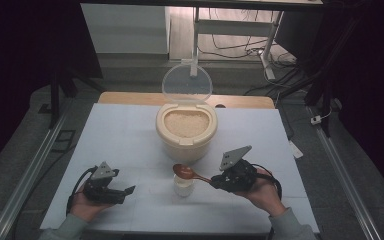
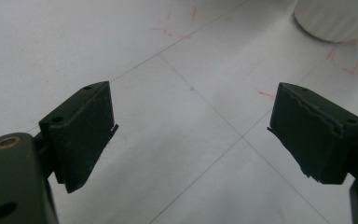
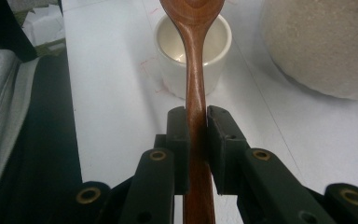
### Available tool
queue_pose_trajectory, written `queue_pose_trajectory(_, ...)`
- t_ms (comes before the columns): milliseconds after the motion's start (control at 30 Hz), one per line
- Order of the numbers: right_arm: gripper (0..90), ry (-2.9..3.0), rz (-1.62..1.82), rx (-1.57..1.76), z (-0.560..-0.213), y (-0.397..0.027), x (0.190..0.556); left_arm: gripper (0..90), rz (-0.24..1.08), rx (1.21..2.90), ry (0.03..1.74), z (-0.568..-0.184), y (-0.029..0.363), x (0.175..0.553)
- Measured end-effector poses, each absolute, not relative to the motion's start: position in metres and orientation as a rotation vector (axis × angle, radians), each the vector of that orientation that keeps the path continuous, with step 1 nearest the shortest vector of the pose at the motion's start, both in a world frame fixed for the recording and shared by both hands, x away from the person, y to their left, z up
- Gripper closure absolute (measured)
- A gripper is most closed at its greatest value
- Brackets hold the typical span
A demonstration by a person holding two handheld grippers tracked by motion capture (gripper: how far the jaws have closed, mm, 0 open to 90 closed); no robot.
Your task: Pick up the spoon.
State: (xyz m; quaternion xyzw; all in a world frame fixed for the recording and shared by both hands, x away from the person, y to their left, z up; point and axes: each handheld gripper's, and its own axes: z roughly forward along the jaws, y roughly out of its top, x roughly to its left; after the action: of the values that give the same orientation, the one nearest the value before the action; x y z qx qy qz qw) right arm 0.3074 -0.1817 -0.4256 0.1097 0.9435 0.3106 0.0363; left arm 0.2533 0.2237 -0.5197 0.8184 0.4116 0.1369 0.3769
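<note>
Table (image 1: 130,140): white top with thin lines and small red marks, carrying everything below.
Rice container (image 1: 186,131): cream, round, at the middle of the far half of the table; full of pale grains; clear lid (image 1: 186,84) tilted up behind it.
Right gripper (image 1: 214,182): in the right hand at the near right of the table, pointing left; jaws closed tight on the handle of the spoon, pads pressing on both sides of it in the right gripper view.
Left gripper (image 1: 127,192): in the left hand at the near left, low over the bare table; jaws wide apart, nothing between them.
Spoon (image 1: 185,172): brown wood, held level by the handle; bowl just above the cup, near the front of the rice container.
Cup (image 1: 183,186): small, white, standing between the two grippers, inside looking white.
</note>
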Motion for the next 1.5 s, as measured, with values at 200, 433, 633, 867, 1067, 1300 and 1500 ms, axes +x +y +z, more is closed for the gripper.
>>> queue_pose_trajectory(200, 78.6, 2.905, 0.950, 0.317, -0.427, -0.175, 0.308, 14.3, 0.350, 2.103, 0.959, -0.501, 0.206, 0.251)
queue_pose_trajectory(433, 78.6, 2.913, 0.937, 0.299, -0.428, -0.168, 0.307, 15.4, 0.345, 2.115, 0.815, -0.474, 0.180, 0.246)
queue_pose_trajectory(633, 78.6, 2.923, 0.927, 0.271, -0.430, -0.160, 0.306, 16.3, 0.345, 2.140, 0.705, -0.450, 0.156, 0.245)
queue_pose_trajectory(867, 78.6, 2.931, 0.914, 0.240, -0.431, -0.153, 0.305, 16.5, 0.316, 2.187, 0.626, -0.438, 0.132, 0.252)
queue_pose_trajectory(1067, 78.6, 2.938, 0.905, 0.219, -0.432, -0.146, 0.305, 17.7, 0.298, 2.217, 0.599, -0.436, 0.119, 0.258)
queue_pose_trajectory(1300, 78.6, 2.938, 0.891, 0.172, -0.431, -0.135, 0.302, 22.4, 0.279, 2.264, 0.545, -0.429, 0.104, 0.261)
queue_pose_trajectory(1500, 78.6, 2.942, 0.867, 0.128, -0.431, -0.128, 0.301, 25.8, 0.233, 2.329, 0.516, -0.431, 0.092, 0.267)
